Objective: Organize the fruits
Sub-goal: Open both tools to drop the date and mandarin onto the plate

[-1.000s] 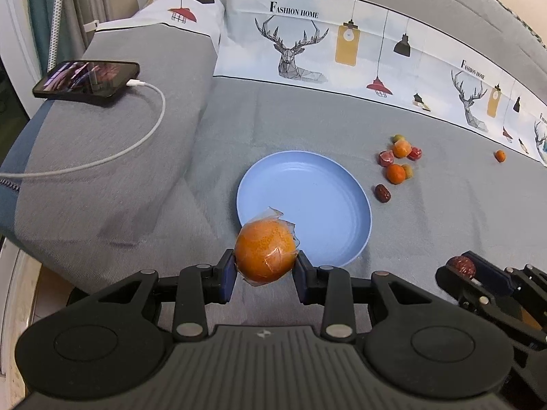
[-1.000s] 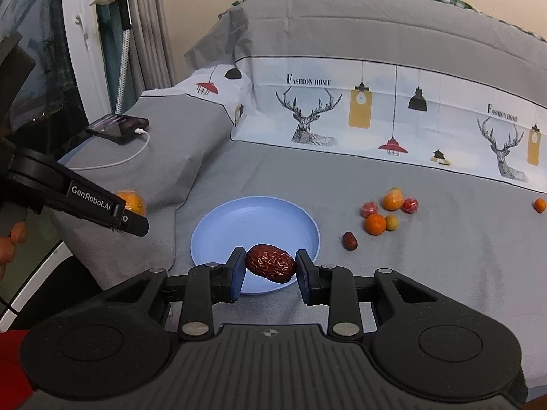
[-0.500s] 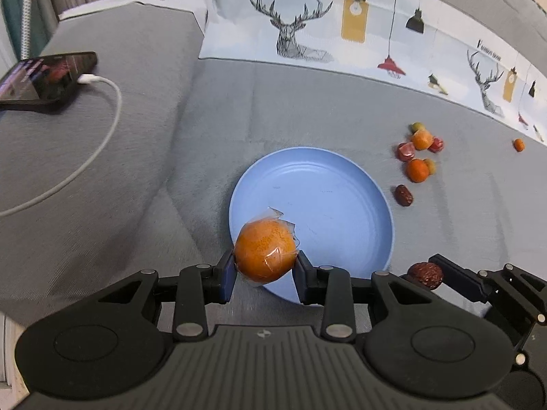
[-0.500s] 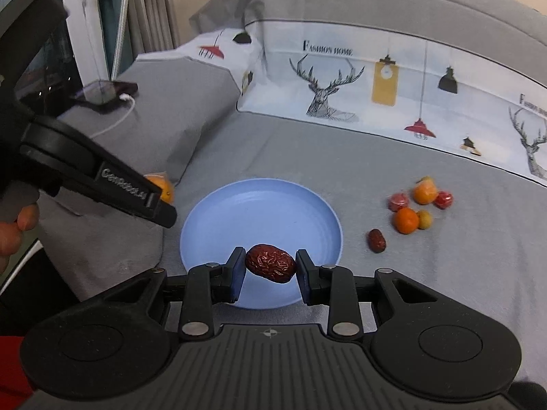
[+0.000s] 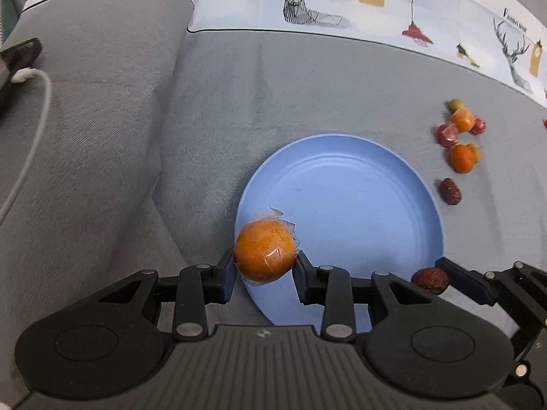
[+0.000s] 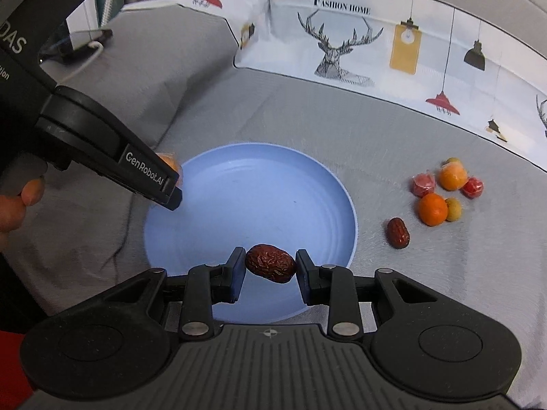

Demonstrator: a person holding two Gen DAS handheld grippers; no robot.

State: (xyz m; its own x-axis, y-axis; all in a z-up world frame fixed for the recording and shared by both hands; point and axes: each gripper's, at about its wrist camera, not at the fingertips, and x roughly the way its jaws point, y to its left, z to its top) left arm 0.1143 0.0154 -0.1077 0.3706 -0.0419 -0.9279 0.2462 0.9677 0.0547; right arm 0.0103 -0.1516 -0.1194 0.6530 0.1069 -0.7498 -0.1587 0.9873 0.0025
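Observation:
My left gripper (image 5: 265, 268) is shut on a plastic-wrapped orange (image 5: 265, 254), held over the near left rim of the blue plate (image 5: 359, 205). My right gripper (image 6: 271, 266) is shut on a wrinkled red date (image 6: 271, 263) above the plate's (image 6: 239, 188) near part. In the left wrist view the right gripper's date (image 5: 430, 280) shows at the plate's near right edge. In the right wrist view the left gripper's arm hides most of the orange (image 6: 169, 163). The plate holds no fruit.
Right of the plate lies a loose red date (image 6: 397, 233) and a cluster of small fruits: oranges (image 6: 432, 209), wrapped red pieces (image 6: 423, 183) and green ones. A phone (image 5: 17, 58) with a white cable (image 5: 30, 136) rests on the raised grey cushion at left.
Both grippers have come down and forward toward the plate, which now looks larger and closer. Each still holds its fruit. The phone has slid to the left edge of view.

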